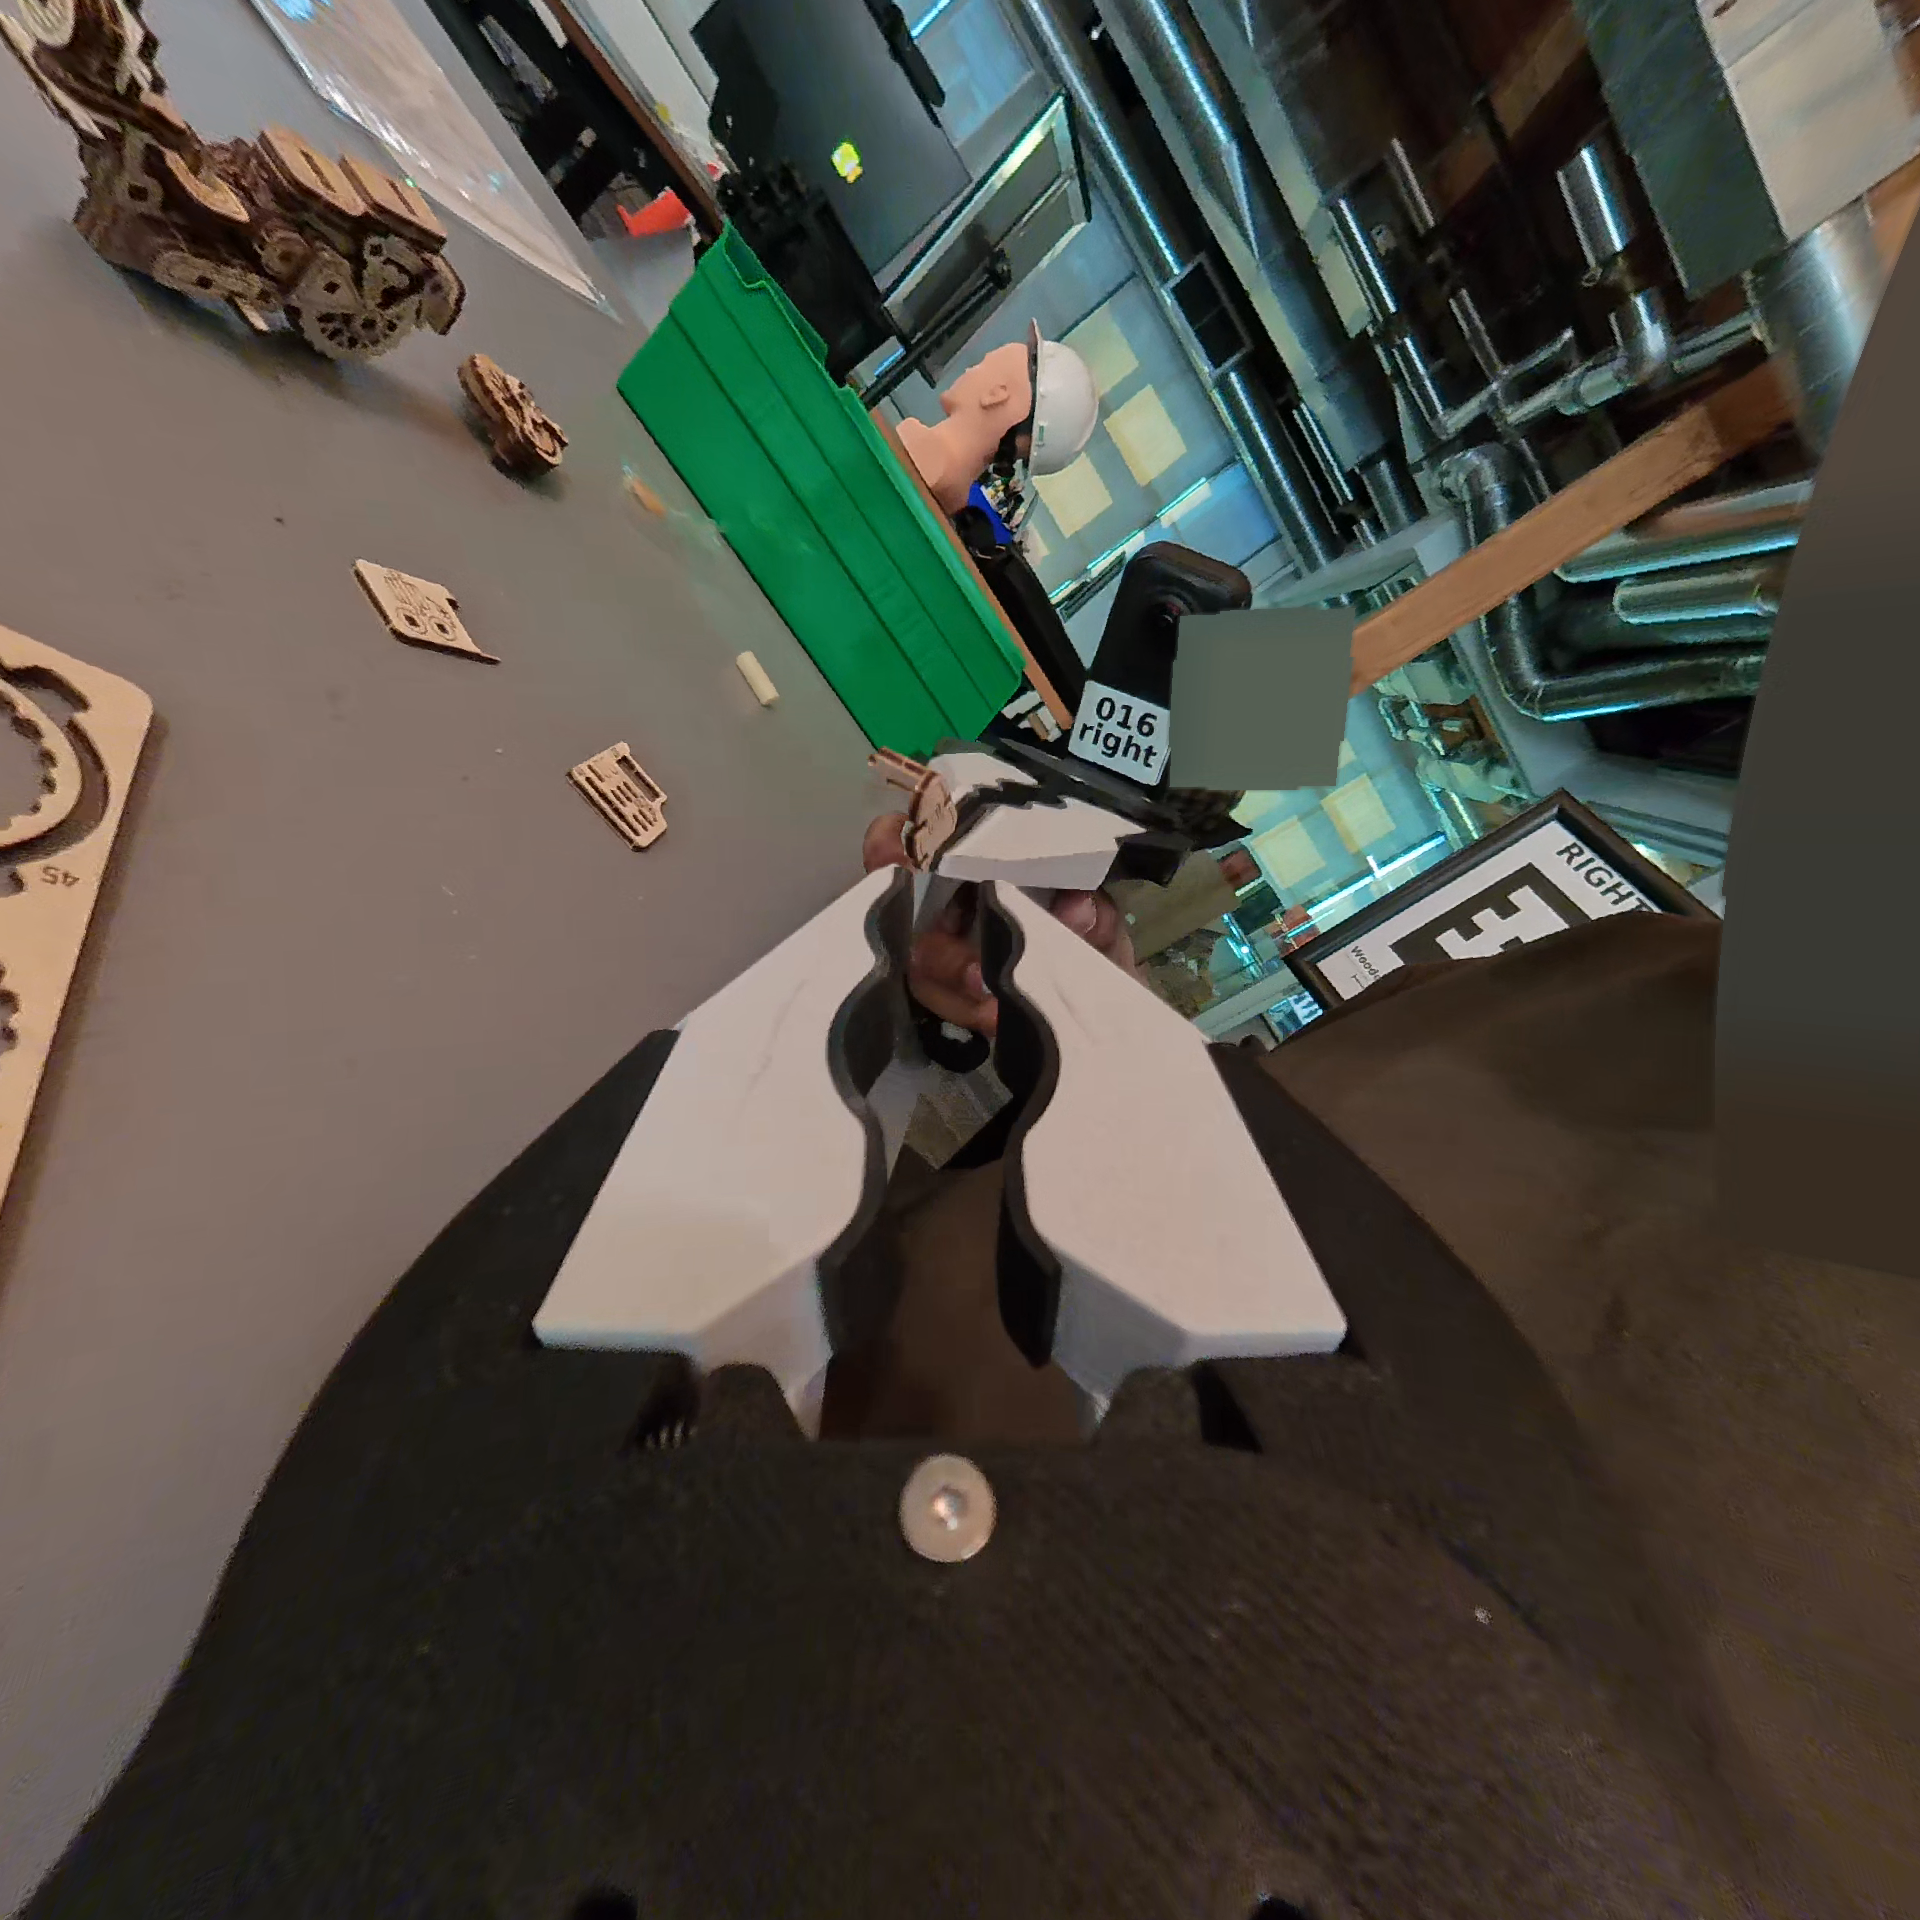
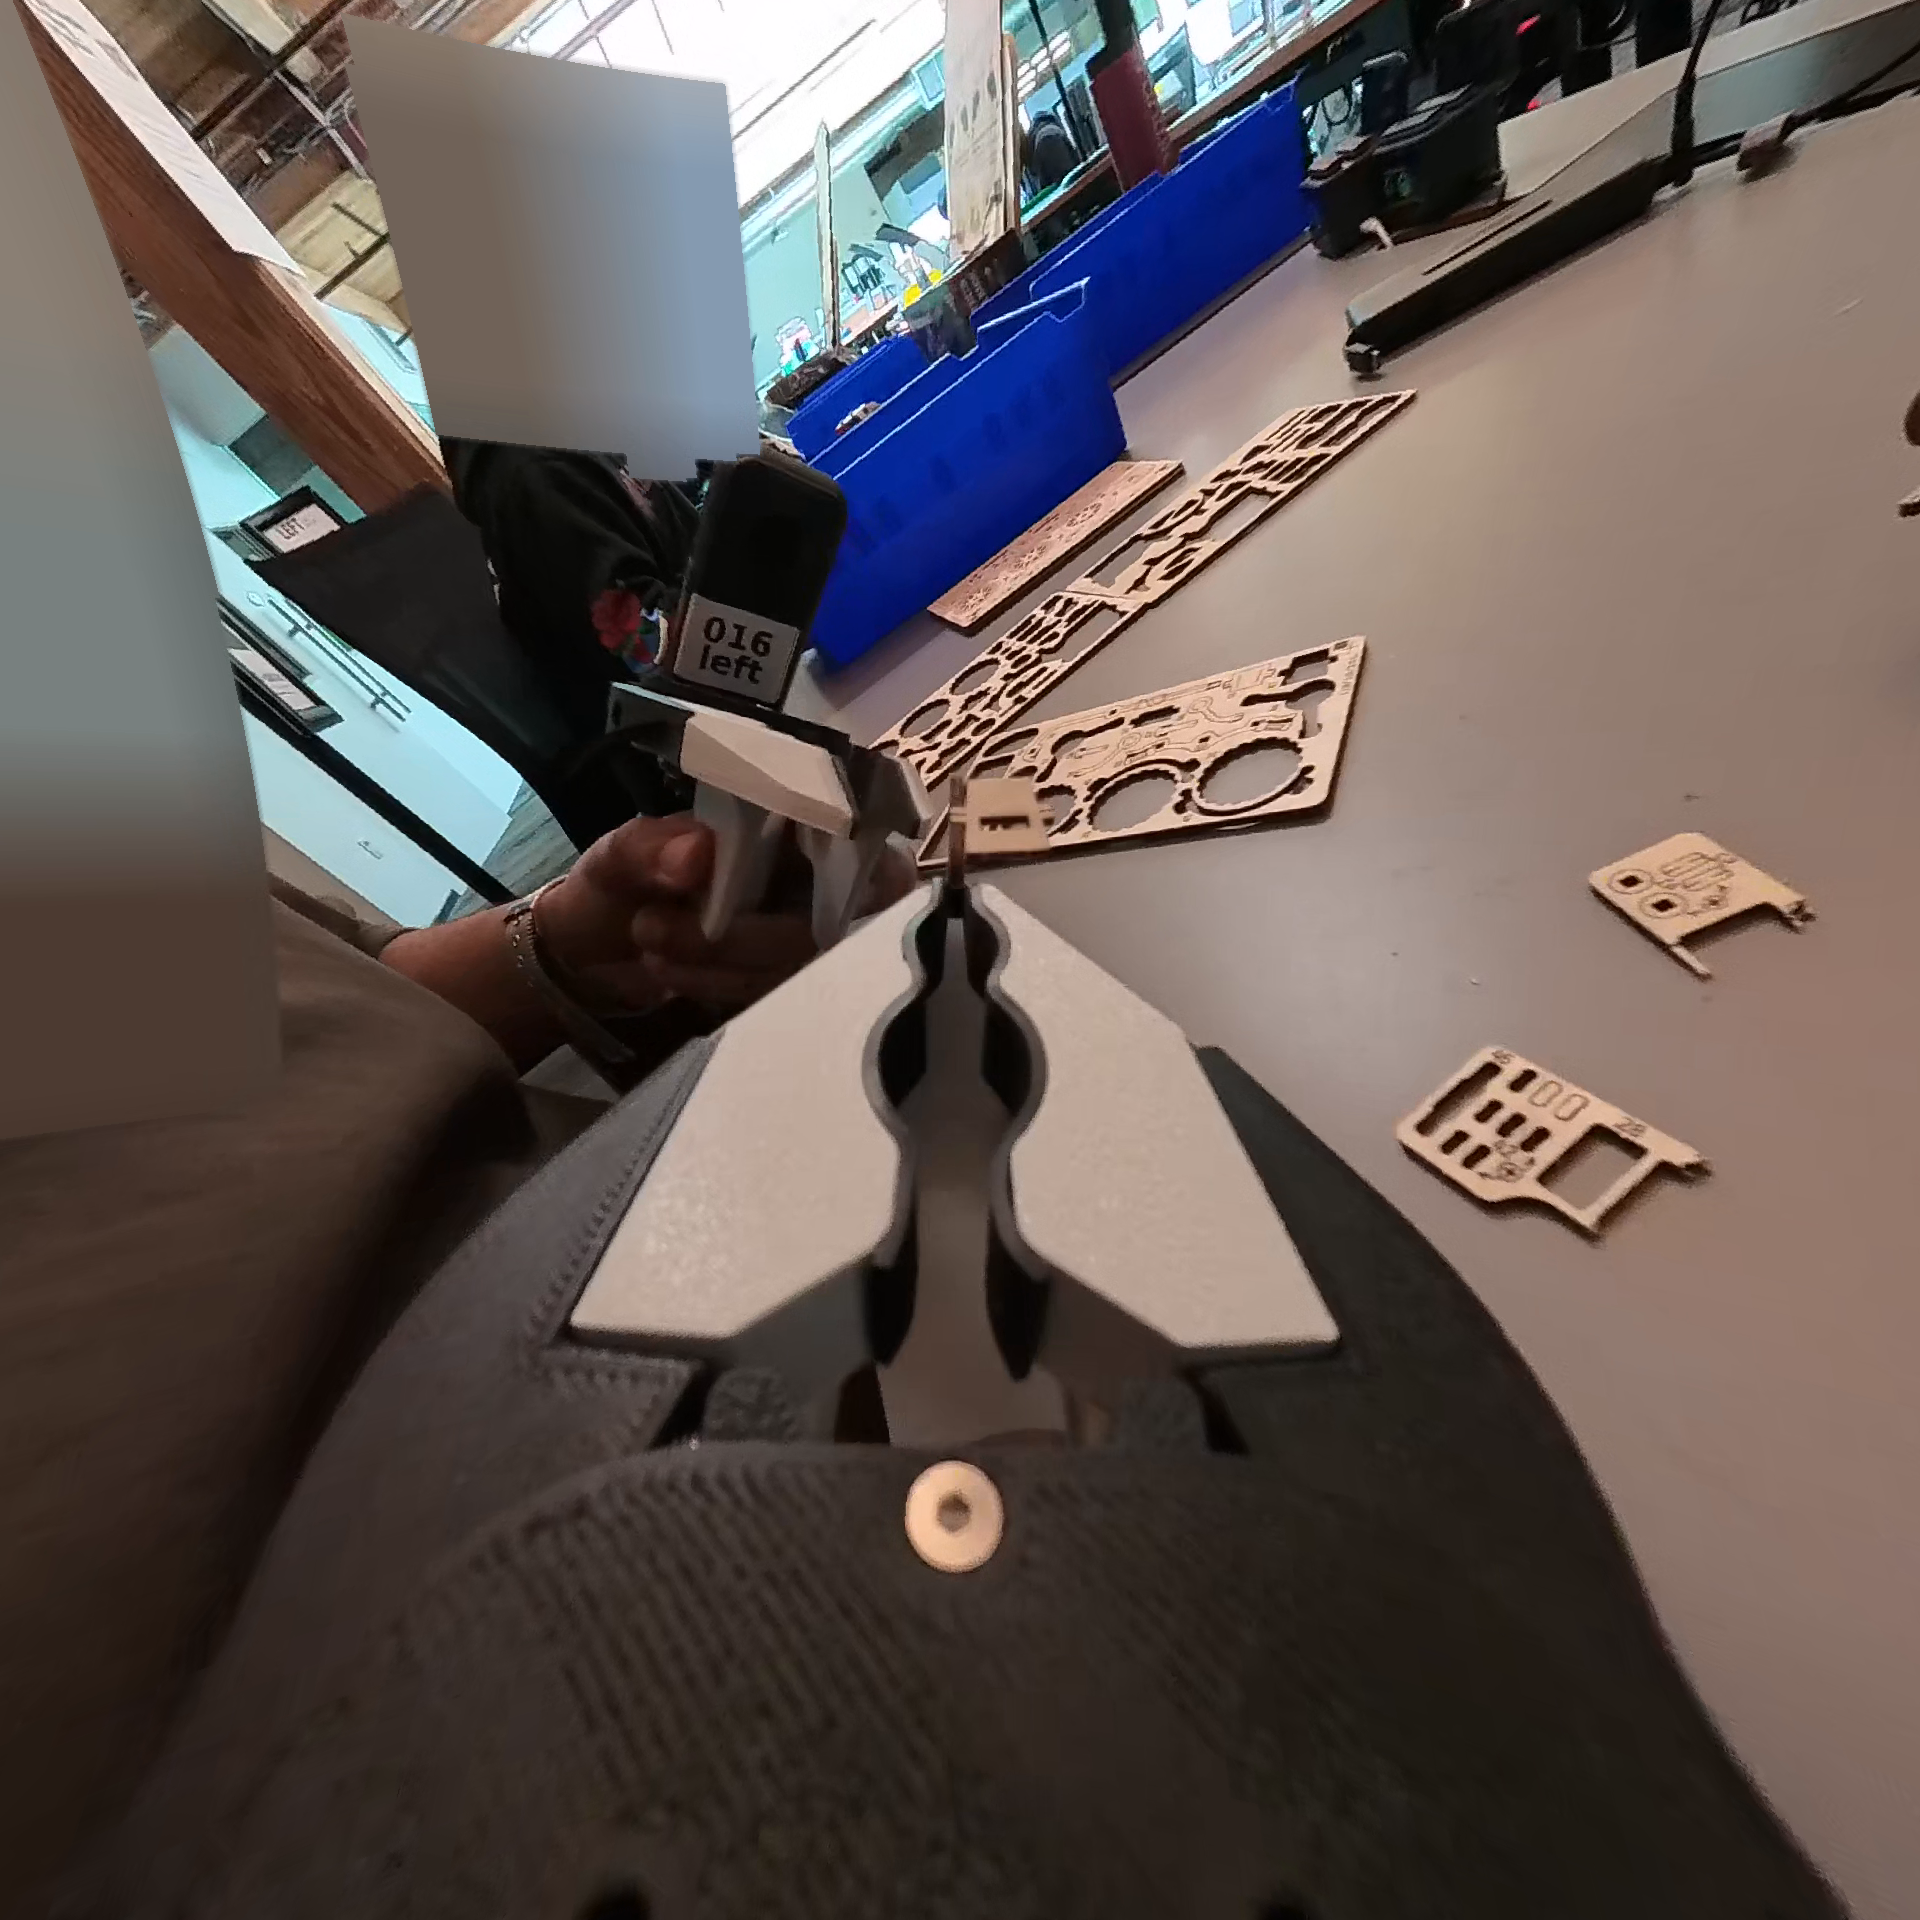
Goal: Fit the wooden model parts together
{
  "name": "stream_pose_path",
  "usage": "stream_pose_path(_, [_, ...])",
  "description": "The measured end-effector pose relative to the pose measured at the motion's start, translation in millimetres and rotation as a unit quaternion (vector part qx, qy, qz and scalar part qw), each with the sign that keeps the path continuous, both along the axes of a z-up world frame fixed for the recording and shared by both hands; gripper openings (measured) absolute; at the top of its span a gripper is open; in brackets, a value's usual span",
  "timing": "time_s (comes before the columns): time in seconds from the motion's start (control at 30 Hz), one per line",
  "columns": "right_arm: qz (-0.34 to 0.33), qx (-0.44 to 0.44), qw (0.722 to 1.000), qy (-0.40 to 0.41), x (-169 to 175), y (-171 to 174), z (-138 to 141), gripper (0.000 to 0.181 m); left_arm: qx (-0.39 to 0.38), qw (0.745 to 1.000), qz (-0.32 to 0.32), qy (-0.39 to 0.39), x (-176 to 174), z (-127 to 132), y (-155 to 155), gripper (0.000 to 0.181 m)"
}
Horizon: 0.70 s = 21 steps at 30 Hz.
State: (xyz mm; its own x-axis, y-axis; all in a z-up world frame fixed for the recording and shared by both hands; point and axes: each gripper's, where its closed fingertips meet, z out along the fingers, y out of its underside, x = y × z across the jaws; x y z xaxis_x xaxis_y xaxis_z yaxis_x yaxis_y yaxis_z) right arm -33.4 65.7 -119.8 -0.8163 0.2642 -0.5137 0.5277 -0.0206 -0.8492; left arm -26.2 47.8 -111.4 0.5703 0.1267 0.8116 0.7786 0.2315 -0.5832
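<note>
On the far left of the grey table [image 1: 312, 779] stands a largely built wooden model [image 1: 270, 249], with a small gear cluster [image 1: 512, 412] and two loose flat pieces [image 1: 421, 611] [image 1: 619, 795] lying apart from it — so the bulk looks assembled, and several parts are left to fit. Punched-out sheets [image 2: 1164, 769] lie beyond. The left gripper [image 1: 940, 914] is held up off the table, tilted, its jaws nearly together at the tips; I cannot tell whether anything sits between them. Just beyond its tips the right gripper [image 2: 958, 894] meets it crosswise, jaws closed on a small wooden part [image 2: 992, 821] — thin, held edge-on above the table, seemingly being brought over for joining.
</note>
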Motion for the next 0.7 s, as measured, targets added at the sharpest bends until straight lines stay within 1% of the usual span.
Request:
stream_pose_path(0.17, [0.023,0.003,1.000,0.003,9,-6,-1,0.001,-0.011,1.000,0.020,0.013,-4,0,-3,0.010])
stream_pose_path(0.37, [0.035,-0.004,0.999,-0.005,12,-7,0,0.001,-0.032,0.999,0.002,0.012,1,-6,4,0.015])
stream_pose_path(0.5, [0.053,-0.007,0.998,-0.014,18,-9,-1,0.001,-0.028,1.000,-0.006,0.013,3,-5,6,0.011])
stream_pose_path(0.57, [0.054,-0.004,0.998,-0.012,19,-10,-2,0.001,-0.022,1.000,-0.014,0.017,6,-3,6,0.004])
stream_pose_path(0.7, [0.059,-0.007,0.998,-0.015,20,-10,-1,0.001,-0.018,0.999,-0.018,0.021,8,-1,7,0.002])
